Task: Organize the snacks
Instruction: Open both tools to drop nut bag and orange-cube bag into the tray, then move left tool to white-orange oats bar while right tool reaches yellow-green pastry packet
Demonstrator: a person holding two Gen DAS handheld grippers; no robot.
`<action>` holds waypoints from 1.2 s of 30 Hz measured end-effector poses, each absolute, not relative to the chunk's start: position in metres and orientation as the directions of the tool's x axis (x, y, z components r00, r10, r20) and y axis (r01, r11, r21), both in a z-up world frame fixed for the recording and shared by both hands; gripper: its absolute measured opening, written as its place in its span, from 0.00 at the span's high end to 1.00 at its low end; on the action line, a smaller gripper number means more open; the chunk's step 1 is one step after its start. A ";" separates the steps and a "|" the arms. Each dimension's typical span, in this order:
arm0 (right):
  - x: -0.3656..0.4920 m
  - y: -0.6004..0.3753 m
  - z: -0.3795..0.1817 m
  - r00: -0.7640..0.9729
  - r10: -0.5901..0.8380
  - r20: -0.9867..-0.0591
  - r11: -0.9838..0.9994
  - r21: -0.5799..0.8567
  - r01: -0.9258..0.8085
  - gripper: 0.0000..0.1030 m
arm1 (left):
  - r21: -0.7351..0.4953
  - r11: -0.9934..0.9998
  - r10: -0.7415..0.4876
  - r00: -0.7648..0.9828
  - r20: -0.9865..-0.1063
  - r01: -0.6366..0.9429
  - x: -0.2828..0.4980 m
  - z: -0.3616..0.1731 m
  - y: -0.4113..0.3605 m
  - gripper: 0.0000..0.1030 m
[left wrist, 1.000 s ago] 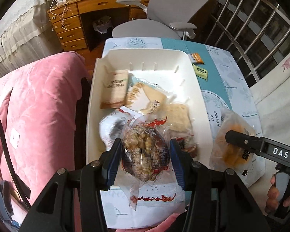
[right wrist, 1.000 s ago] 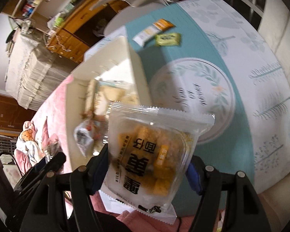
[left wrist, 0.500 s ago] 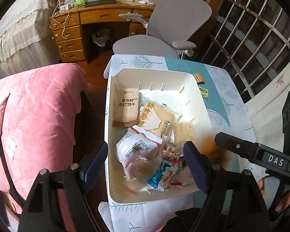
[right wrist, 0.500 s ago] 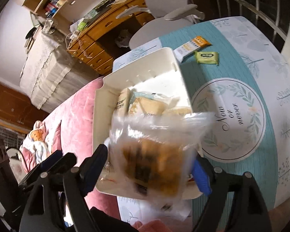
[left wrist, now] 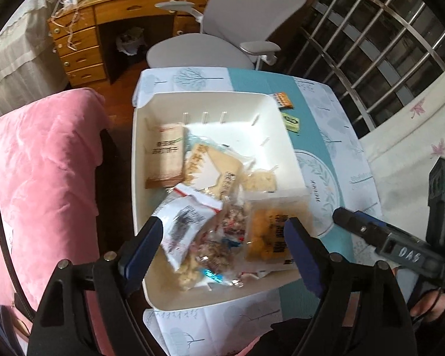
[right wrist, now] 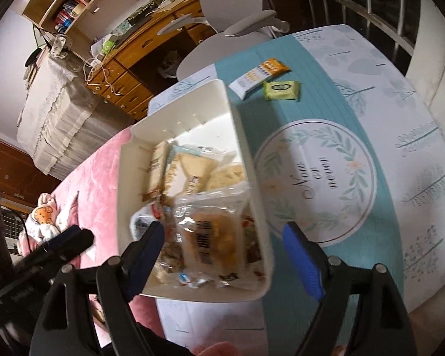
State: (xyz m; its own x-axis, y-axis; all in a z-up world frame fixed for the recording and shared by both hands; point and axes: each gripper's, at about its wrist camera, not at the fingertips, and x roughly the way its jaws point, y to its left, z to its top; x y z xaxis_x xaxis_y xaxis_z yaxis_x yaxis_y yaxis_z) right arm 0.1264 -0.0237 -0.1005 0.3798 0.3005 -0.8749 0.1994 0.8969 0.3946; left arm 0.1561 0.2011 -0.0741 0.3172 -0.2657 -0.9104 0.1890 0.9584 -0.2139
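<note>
A white bin (left wrist: 210, 103) (right wrist: 231, 118) on the table holds several snack packets. A clear bag of yellow cakes (left wrist: 270, 231) (right wrist: 213, 237) lies in its near right corner. A bag of nut clusters (left wrist: 213, 255) lies beside it, next to a white pouch (left wrist: 187, 222). A tan cracker box (left wrist: 166, 154) stands at the bin's left. My left gripper (left wrist: 222, 249) is open and empty above the bin's near end. My right gripper (right wrist: 222, 255) is open and empty above the bin's near right edge; its body shows in the left wrist view (left wrist: 400, 252).
An orange-and-white bar (right wrist: 261, 77) (left wrist: 283, 101) and a green packet (right wrist: 281, 90) (left wrist: 291, 121) lie on the teal tablecloth (right wrist: 326, 68) beyond the bin. A pink blanket (left wrist: 44, 160) is left of the table. A grey chair (left wrist: 222, 35) and wooden desk (left wrist: 112, 14) stand behind.
Both grippers opened. The nut cluster bag dropped from the left and the yellow cake bag from the right; both now lie in the bin. Both grippers pulled back and up.
</note>
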 end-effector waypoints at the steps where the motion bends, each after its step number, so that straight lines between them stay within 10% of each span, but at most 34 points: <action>1: 0.126 -0.026 -0.101 0.378 0.290 -0.879 0.903 0.382 0.198 0.20 | -0.220 0.956 -0.272 0.308 -0.912 0.194 0.160 -0.073 0.197 0.19; 36: 0.254 -0.125 -0.149 0.647 0.198 -0.736 0.978 0.102 -0.183 0.20 | -0.006 0.823 -0.080 0.105 -0.991 0.568 0.388 -0.107 -0.028 0.19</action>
